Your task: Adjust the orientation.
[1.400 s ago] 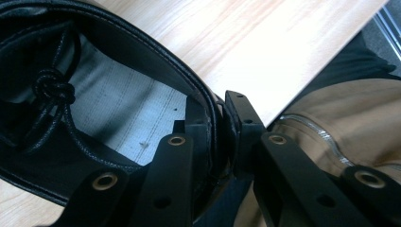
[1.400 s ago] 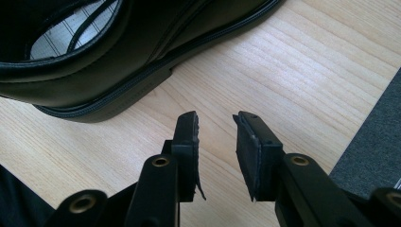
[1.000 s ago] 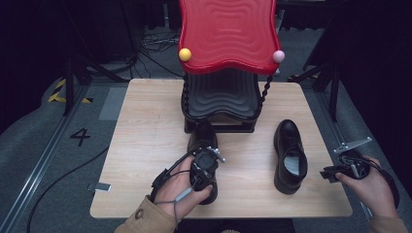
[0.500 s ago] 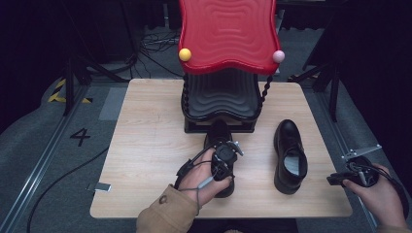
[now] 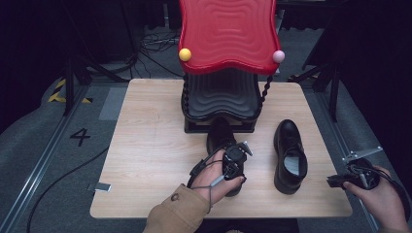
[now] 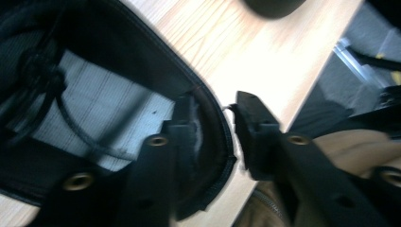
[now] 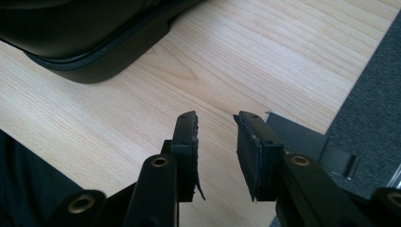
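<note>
Since the earlier frame the left gripper (image 5: pixel 236 156) has carried the left shoe (image 5: pixel 219 136) toward the rack (image 5: pixel 221 99) at 12 o'clock, and its jaws have just been opening, now straddling the heel rim (image 6: pixel 215 127) without pressing it. Toe under the rack's lower tier, the shoe runs 12 to 6, heel at this gripper. Idle off the table (image 5: pixel 145 145) corner, the right gripper (image 5: pixel 337 180), jaws apart and empty, has the right shoe (image 5: pixel 290 155) at its 10 o'clock.
</note>
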Demonstrator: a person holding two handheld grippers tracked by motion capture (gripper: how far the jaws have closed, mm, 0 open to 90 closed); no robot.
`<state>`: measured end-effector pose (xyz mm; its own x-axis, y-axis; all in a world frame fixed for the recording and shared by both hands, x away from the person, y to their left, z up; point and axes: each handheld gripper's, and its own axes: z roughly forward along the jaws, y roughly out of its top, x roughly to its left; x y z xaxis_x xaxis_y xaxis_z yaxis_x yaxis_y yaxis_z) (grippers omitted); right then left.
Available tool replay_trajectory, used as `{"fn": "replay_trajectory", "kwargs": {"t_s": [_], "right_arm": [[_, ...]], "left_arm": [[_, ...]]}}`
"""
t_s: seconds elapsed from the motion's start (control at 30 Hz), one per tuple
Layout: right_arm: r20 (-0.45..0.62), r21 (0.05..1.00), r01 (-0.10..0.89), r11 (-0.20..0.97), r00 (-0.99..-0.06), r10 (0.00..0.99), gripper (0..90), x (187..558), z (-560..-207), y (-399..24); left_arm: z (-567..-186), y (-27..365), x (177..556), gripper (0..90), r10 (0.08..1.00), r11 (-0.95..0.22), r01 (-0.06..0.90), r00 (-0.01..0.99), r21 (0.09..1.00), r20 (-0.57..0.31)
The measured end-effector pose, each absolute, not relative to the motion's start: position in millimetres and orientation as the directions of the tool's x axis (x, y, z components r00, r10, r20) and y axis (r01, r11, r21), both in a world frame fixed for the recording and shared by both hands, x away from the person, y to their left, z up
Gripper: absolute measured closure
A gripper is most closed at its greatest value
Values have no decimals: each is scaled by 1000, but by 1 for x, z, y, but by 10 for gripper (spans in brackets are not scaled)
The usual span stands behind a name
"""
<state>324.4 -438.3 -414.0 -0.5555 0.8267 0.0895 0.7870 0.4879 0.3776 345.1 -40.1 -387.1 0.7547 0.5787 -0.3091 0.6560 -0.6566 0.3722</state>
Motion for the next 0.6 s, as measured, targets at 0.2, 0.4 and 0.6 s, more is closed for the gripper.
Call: {"fn": "replay_trajectory", "kwargs": {"t_s": [0.2, 0.4, 0.6], "right_arm": [[89, 391, 772, 501, -573, 815, 686, 327, -412, -432], [122, 435, 742, 510, -610, 783, 679, 330, -405, -423], [142, 450, 732, 512, -624, 768, 716, 329, -397, -410]], "left_arm": [[-372, -24, 342, 553, 580, -624, 665, 746, 410, -327], [-360, 2, 344, 501, 581, -575, 675, 735, 462, -351], [-351, 29, 346, 443, 627, -567, 684, 720, 460, -298]]}}
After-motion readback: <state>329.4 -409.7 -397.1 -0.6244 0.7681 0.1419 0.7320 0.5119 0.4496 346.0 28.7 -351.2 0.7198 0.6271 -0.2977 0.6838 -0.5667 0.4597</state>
